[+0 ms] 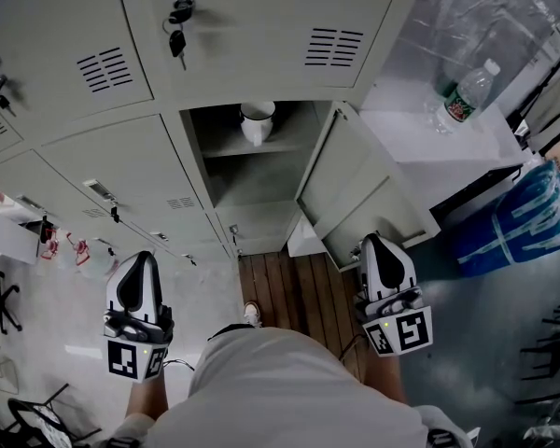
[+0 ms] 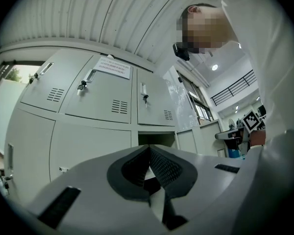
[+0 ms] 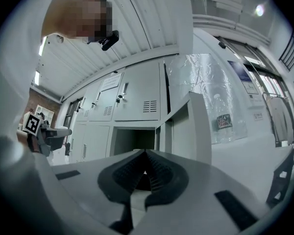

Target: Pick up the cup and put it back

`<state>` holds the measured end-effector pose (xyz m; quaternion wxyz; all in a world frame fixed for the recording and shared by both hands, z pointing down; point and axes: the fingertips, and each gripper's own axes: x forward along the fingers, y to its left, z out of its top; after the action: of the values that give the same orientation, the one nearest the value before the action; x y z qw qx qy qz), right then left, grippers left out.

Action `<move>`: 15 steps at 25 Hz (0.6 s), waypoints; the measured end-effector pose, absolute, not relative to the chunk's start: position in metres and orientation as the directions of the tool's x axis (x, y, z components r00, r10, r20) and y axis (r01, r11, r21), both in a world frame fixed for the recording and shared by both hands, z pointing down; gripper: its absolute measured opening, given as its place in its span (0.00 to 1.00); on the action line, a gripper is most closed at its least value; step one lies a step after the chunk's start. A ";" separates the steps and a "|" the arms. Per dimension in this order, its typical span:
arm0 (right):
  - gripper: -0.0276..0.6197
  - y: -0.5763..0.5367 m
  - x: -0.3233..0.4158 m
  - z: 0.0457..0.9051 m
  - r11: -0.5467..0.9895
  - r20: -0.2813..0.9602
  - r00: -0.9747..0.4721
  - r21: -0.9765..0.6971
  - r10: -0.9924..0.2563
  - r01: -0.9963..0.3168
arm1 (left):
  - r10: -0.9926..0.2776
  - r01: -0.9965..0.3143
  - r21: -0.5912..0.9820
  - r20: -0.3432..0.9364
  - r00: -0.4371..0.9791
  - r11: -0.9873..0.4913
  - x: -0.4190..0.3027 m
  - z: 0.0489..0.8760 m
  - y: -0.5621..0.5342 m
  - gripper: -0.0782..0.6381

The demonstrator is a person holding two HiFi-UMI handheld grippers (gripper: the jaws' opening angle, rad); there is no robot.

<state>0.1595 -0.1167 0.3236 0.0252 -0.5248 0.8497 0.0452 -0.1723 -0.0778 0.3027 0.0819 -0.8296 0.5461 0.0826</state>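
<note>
A white cup (image 1: 258, 121) stands on the upper shelf of the open locker compartment (image 1: 261, 171), whose door (image 1: 355, 189) is swung out to the right. Both grippers hang low near the person's body, far below and short of the cup. My left gripper (image 1: 142, 258) is shut and holds nothing; in its own view the ribbed pads (image 2: 159, 165) meet, and the open compartment (image 2: 156, 139) lies straight beyond them. My right gripper (image 1: 374, 241) is also shut and empty, with its jaws (image 3: 145, 153) pointing at the same compartment (image 3: 134, 140). The cup does not show in either gripper view.
Closed grey lockers surround the open one, and keys (image 1: 178, 40) hang from the door above it. A water bottle (image 1: 469, 91) stands on a white counter to the right, with a blue bag (image 1: 518, 217) below. A strip of wooden floor (image 1: 294, 292) lies under the locker.
</note>
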 end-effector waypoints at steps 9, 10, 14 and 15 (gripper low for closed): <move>0.07 -0.115 0.156 0.322 0.450 -0.095 -0.452 0.048 -0.887 -0.892 | -0.899 -0.925 -0.034 -0.224 0.377 -0.380 -0.180 0.306 -0.073 0.14; 0.07 -0.114 0.155 0.322 0.450 -0.096 -0.453 0.047 -0.887 -0.892 | -0.898 -0.925 -0.034 -0.225 0.377 -0.380 -0.180 0.306 -0.072 0.14; 0.07 -0.114 0.153 0.322 0.452 -0.098 -0.454 0.045 -0.885 -0.891 | -0.903 -0.928 -0.033 -0.220 0.370 -0.372 -0.183 0.307 -0.069 0.14; 0.07 -0.114 0.152 0.321 0.453 -0.098 -0.455 0.045 -0.885 -0.890 | -0.907 -0.930 -0.040 -0.211 0.365 -0.365 -0.186 0.309 -0.069 0.14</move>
<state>0.1522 -0.1141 0.3215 0.0301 -0.5210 0.8518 0.0447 -0.1856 -0.0685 0.3088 0.0763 -0.8226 0.5582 0.0768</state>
